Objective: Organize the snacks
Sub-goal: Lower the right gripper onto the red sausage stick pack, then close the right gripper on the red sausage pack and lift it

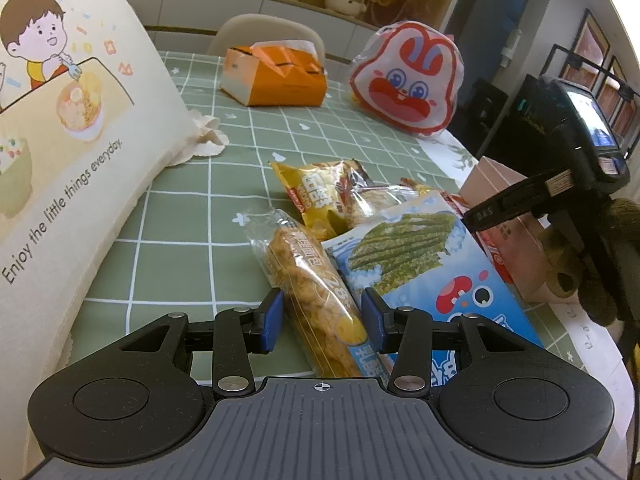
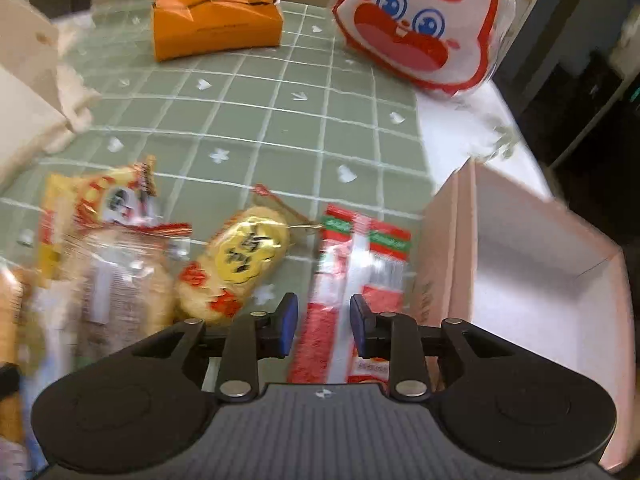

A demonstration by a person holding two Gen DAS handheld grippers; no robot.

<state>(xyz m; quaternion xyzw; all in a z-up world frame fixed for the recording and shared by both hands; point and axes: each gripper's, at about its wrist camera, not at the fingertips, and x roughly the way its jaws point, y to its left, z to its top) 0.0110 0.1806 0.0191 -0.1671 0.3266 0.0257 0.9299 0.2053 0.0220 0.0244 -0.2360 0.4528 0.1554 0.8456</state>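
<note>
My right tongs (image 2: 324,326) sit half-spread over the red pack (image 2: 352,280), gripping nothing; it runs lengthwise away from me, pink box (image 2: 560,248) just right of it. Left tongs (image 1: 323,320) straddle the cracker sleeve (image 1: 312,292) on the worktop (image 1: 192,208), pads not touching.

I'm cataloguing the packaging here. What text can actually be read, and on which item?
"Enjoy the little things everyday." on the cream illustrated bag.
"28" on the clear-wrapped snack stick between the left gripper's fingers.
Chinese characters on the yellow chip bag, blue seaweed snack bag and yellow-labelled rice cracker: not legible.
</note>
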